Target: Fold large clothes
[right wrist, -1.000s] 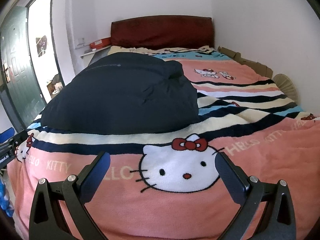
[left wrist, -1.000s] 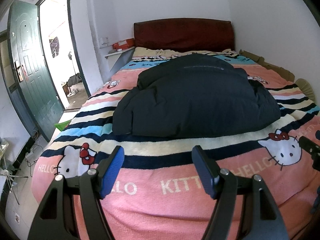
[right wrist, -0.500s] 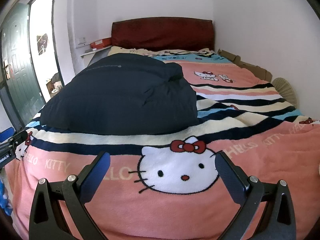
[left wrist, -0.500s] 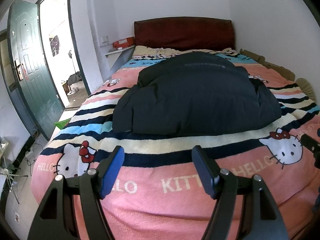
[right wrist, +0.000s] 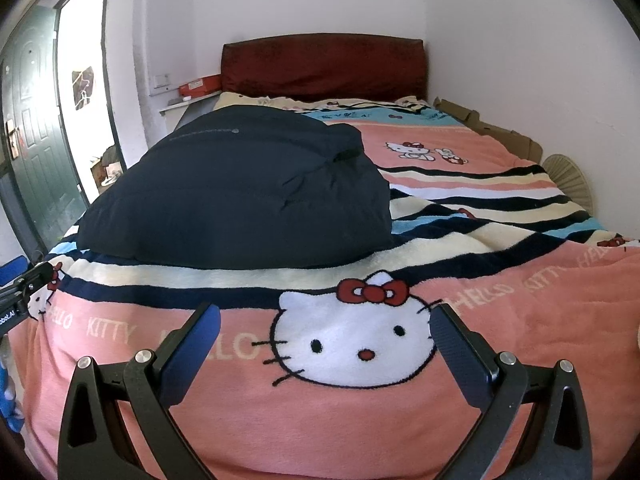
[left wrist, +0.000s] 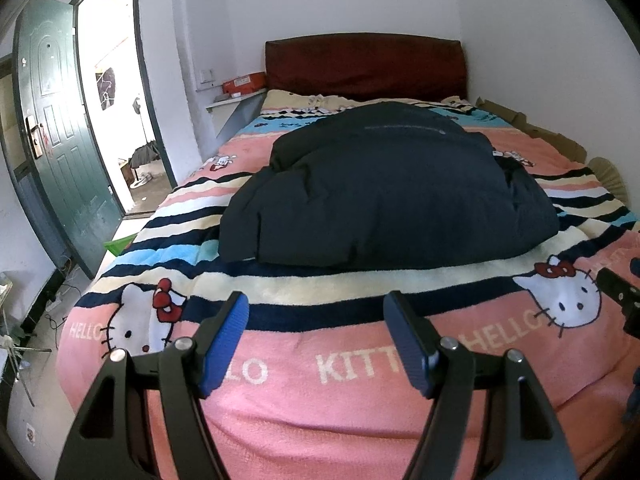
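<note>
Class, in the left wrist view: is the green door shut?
No. The green door stands swung open beside a bright doorway.

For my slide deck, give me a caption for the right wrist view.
Open right gripper hovers over the cartoon-cat blanket, short of the dark padded jacket bundled on the bed.

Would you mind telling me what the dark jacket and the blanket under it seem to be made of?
Jacket: probably padded synthetic shell, matte navy; it looks puffy, with soft creases and stitched seams. Blanket: likely plush fleece; fuzzy nap, printed cartoon cats and stripes.
</note>
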Demonstrator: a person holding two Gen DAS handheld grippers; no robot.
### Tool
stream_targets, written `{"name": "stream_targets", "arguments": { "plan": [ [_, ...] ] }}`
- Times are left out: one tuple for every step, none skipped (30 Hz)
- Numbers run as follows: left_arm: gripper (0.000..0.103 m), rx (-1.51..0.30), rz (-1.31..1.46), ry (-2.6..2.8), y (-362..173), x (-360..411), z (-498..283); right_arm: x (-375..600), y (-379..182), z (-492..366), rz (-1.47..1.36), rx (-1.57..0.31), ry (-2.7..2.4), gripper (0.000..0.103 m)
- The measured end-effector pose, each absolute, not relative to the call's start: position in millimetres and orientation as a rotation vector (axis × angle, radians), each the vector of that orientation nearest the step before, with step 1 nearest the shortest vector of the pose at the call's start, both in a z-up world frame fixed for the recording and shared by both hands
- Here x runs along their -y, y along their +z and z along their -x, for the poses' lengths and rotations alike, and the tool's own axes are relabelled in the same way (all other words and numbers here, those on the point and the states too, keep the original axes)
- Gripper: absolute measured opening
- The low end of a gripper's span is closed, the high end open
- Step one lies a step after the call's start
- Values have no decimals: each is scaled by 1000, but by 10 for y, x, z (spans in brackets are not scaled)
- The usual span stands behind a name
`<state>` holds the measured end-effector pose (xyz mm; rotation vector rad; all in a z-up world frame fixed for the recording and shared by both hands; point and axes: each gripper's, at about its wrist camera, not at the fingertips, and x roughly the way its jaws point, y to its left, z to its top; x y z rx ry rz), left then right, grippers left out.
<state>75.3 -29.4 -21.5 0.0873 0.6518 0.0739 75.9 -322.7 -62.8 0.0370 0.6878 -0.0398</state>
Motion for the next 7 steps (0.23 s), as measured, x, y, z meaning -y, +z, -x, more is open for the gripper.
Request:
{"name": "stream_targets", "arguments": {
  "plan": [
    [69, -651, -89, 73, -215, 297, -751, 3228, -627, -759, -37, -688, -40, 102],
    [69, -651, -92, 73, -218, 297, -748, 3231, -627, -757, -37, -687, -40, 102],
    [69, -650, -94, 75, -217, 296, -746, 3228, -627, -759, -36, -687, -40, 102],
    [69, -651, -94, 74, -214, 292, -744, 3229, -628, -761, -36, -687, -40, 102],
    [69, -652, -95, 76, -215, 297, -742, 3238, -633, -760, -35, -688, -42, 102],
    [69, -650, -97, 78, -216, 299, -739, 3248, -635, -758, -36, -688, -43, 102],
    [69, -647, -98, 81, -216, 298, -732, 3258, -637, -751, -38, -687, -45, 102]
  ]
}}
